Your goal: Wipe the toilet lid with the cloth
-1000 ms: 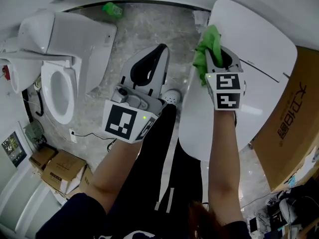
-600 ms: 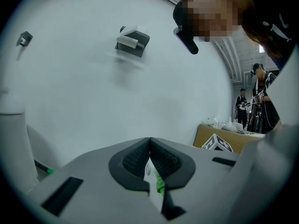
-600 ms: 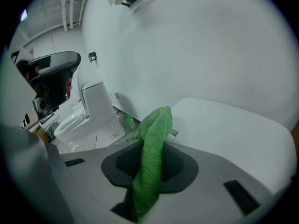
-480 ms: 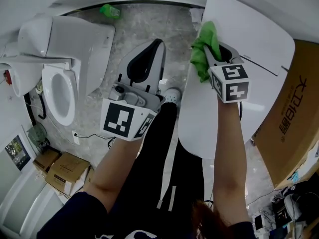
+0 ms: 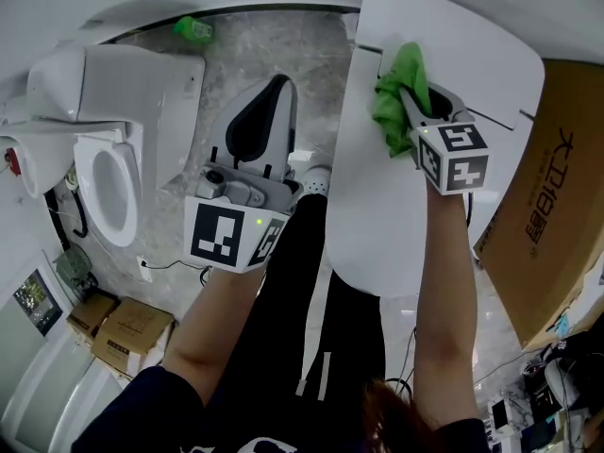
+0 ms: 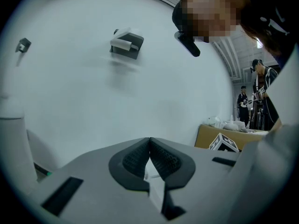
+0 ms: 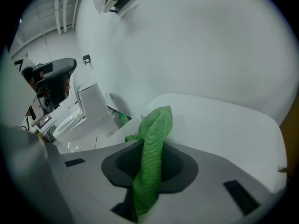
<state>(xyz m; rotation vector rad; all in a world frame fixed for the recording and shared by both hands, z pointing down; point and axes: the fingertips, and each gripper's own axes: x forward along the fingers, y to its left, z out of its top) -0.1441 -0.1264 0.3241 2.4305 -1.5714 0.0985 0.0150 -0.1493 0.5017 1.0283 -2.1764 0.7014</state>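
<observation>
Right gripper [image 5: 413, 100] is clamped on the green cloth [image 5: 389, 111], bunched just ahead of its tips against the toilet lid [image 5: 458, 50], whose long axis runs roughly along the jaws; left gripper [image 6: 149, 142], closed and empty, hangs well to its left.

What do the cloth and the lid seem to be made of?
The cloth is green and looks like microfibre or terry: a fine, looped, matte weave that folds softly. The lid is smooth and white with a soft sheen and rounded edges, probably moulded plastic, though its look alone cannot rule out ceramic.
</observation>
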